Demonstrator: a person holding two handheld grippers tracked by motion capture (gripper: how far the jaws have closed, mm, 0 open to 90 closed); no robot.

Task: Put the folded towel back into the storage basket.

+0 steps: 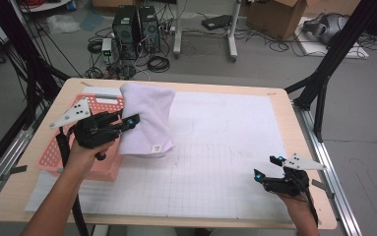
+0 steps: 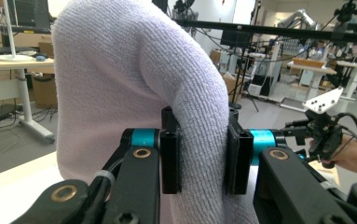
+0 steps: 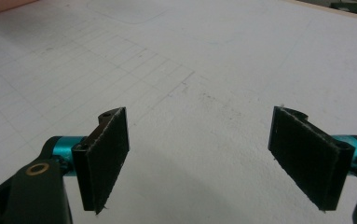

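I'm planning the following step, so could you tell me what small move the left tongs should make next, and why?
Probably carry the folded lilac terry towel rightward and lower it onto the white gridded mat. The left tongs pinch it in the air beside the pink plastic basket, and the right tongs wait open.

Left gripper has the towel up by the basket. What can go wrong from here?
1. The left gripper pinches just one fold of the towel; the rest hangs loose and may slip free.
2. The towel's lower edge hangs close beside the pink basket and could snag its rim.
3. The right gripper is open over the mat, far away, so no backup.
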